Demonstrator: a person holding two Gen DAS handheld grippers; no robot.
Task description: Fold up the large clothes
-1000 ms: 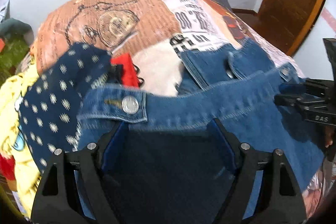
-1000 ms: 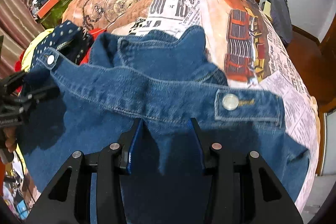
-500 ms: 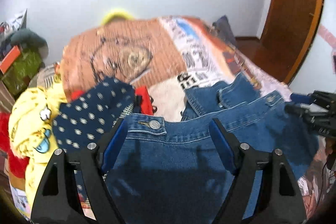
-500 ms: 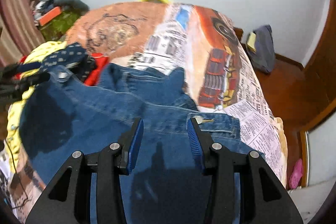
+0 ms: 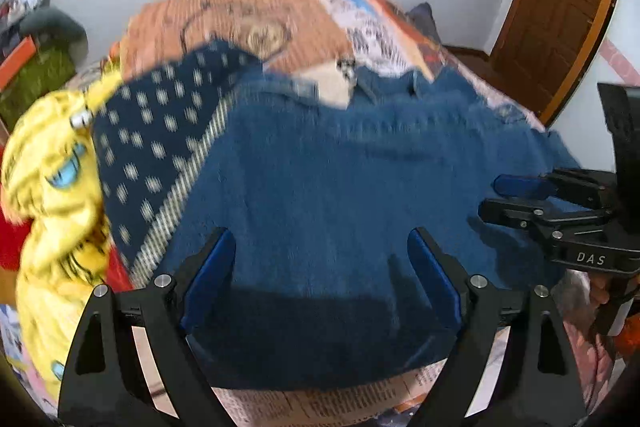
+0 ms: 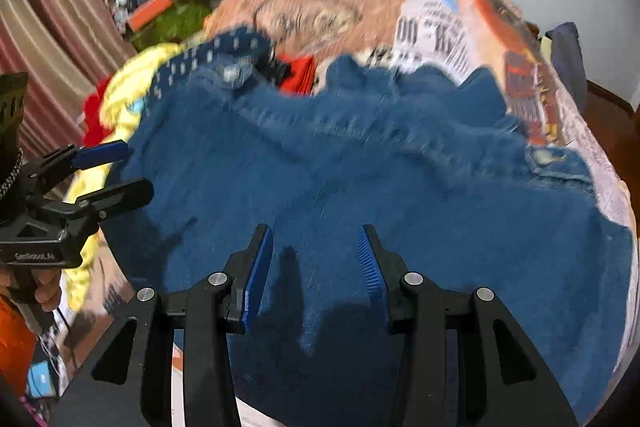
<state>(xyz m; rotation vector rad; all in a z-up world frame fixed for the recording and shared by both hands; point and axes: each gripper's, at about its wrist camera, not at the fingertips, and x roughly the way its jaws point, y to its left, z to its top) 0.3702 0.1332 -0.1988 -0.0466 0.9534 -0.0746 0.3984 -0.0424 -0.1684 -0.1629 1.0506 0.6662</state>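
**Denim released and lying on the bed**

Nearest the lens, the left claw (image 5: pixel 320 267) stands with its blue pads spread wide and nothing between them; the right claw (image 6: pixel 316 263) is likewise parted and empty. A second ago both hovered right over the waistband, which sat close before the fingers; now both have pulled back and up, and the button edge lies farther off. Below them the denim garment (image 5: pixel 340 195) lies spread flat across the bed (image 6: pixel 440 19), its near edge reaching the front of the mattress, its waistband (image 6: pixel 400 135) toward the far side. Both views are blurred by motion. This looks like a fold just laid down and let go, so the next grasp probably falls on a side edge. Beyond, to the left, a dotted navy cloth (image 5: pixel 160 131) touches the denim, with a yellow garment (image 5: pixel 52 187) beside it.
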